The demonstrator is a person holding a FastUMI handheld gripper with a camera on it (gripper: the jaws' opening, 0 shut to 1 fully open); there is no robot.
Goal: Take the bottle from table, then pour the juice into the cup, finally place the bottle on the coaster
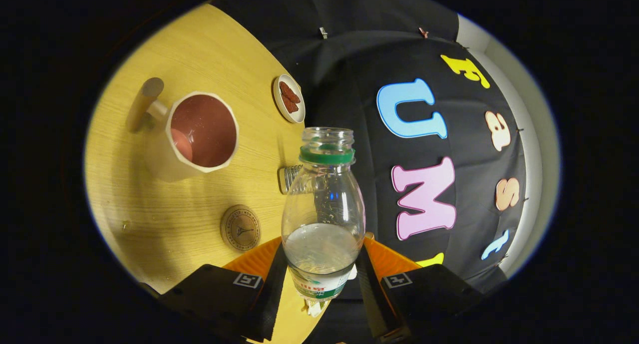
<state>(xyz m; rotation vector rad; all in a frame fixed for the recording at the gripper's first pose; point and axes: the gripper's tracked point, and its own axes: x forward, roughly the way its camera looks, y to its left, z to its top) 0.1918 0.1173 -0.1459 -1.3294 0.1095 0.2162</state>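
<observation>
Had the gripper (322,271) closed on the bottle (323,219), both fingers (272,289) pressing its lower body near the label; cap was off, liquid sat low, and the bottle was held above the table (150,209) edge with the view tilted. The cup (197,134) stood beyond and to the left of the fingers, so I judged the pour step in hand: bring the neck over the cup's mouth before tipping, then roll slowly. Coaster (240,227) sat just ahead of the left finger.
</observation>
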